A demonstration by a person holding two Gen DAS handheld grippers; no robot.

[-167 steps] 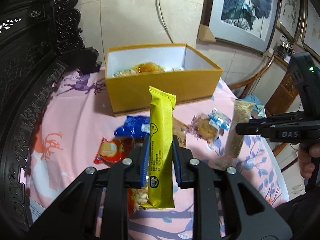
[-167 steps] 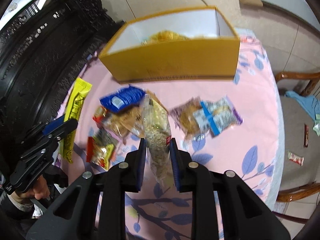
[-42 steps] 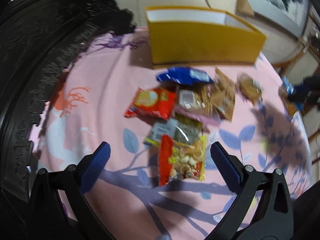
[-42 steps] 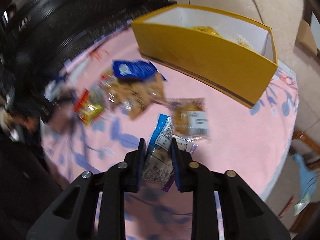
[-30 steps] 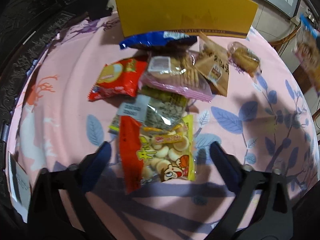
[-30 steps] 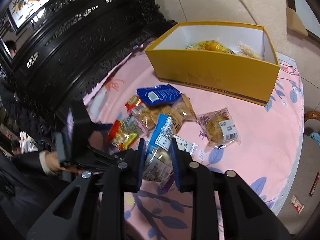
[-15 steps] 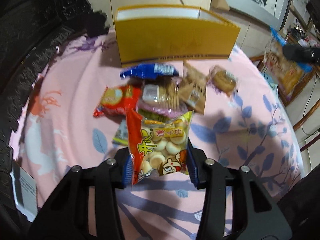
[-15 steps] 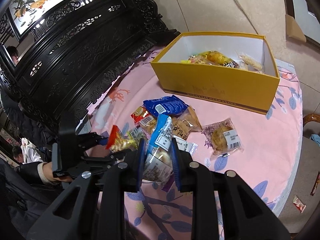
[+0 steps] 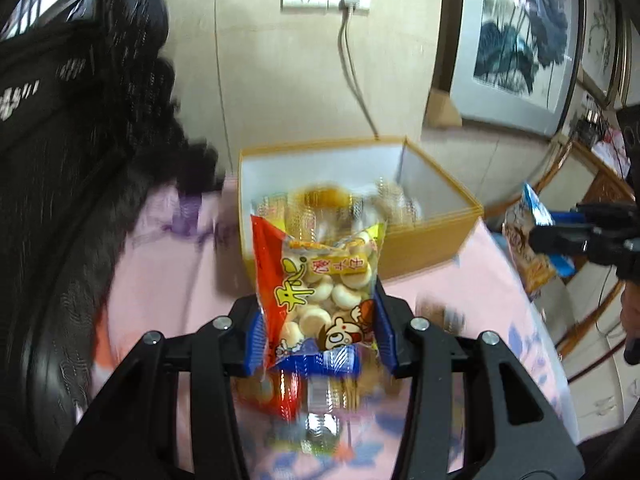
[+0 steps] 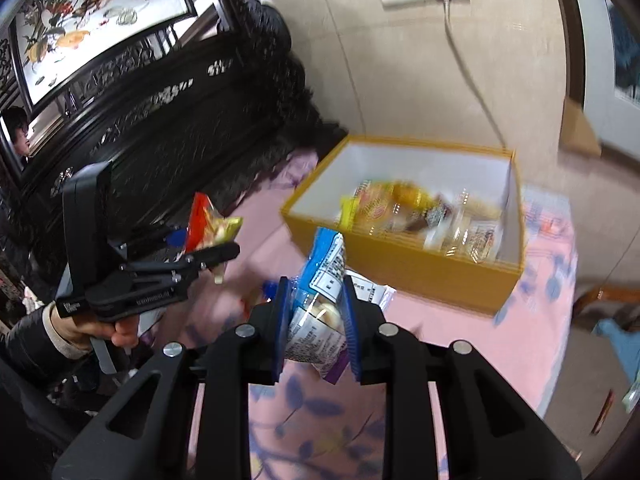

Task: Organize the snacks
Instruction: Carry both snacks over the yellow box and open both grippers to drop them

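Left gripper [image 9: 320, 334] jaws clamp the biscuit bag [image 9: 320, 288]; right gripper [image 10: 316, 324] jaws clamp the blue packet [image 10: 320, 300].

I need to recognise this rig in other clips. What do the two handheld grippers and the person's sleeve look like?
Both the left gripper and right gripper are matte black, with slotted arms, silver screws and blue-padded jaws. The left one carries small white lettering on its side. The sleeve is dark over a pale cuff.

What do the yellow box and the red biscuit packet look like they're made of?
Yellow box: likely stiff cardboard with a matte finish; straight thin walls, white inside. Red biscuit packet, held in the left gripper: thin glossy plastic film, going by the clear window showing round biscuits and its crinkled edges.
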